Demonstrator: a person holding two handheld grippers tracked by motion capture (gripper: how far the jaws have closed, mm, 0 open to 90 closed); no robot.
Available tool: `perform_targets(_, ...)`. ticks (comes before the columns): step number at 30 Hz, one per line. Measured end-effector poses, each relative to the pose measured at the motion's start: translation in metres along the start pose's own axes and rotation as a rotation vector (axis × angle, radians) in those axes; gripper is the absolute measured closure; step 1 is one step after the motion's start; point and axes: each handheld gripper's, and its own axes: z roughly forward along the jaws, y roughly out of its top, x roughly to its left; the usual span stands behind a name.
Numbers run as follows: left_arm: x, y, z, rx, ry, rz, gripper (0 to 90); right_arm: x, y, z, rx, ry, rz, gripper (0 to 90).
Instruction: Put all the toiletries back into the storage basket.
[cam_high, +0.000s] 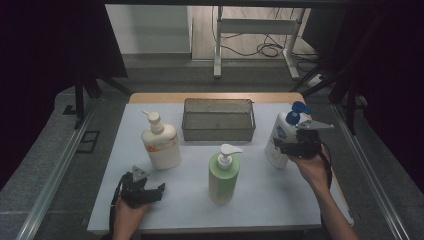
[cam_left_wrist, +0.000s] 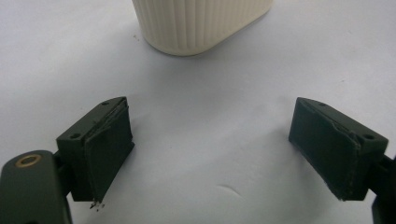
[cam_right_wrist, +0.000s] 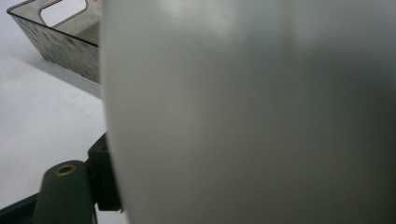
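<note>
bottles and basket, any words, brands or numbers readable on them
No text can be read.
White bottle with blue pump: blue label print, too blurred.
Cream bottle: orange label patch, too blurred.
Green bottle: no print seen.
Basket: no marks seen.

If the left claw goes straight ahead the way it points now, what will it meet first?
Most likely the cream bottle. It stands directly ahead of the open left claw, with bare white table cover between them.
</note>
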Motion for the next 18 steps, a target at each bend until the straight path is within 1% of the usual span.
perform_targets(11,0.0001,0.0,0.0,0.0,-0.001,0.0,12.9,0.0027,0.0017,0.0049,-0.016,-0.031,-0.005,34.4)
perform_targets(14,0.0,0.0,0.0,0.0,0.0,0.0,12.9,0.0009,0.0008,0.0048,-0.023,-0.026,0.007,35.2)
perform_targets(18,0.0,0.0,0.0,0.0,0.0,0.0,12.9,0.0022,0.0015,0.0042,-0.015,-0.033,0.006,35.8)
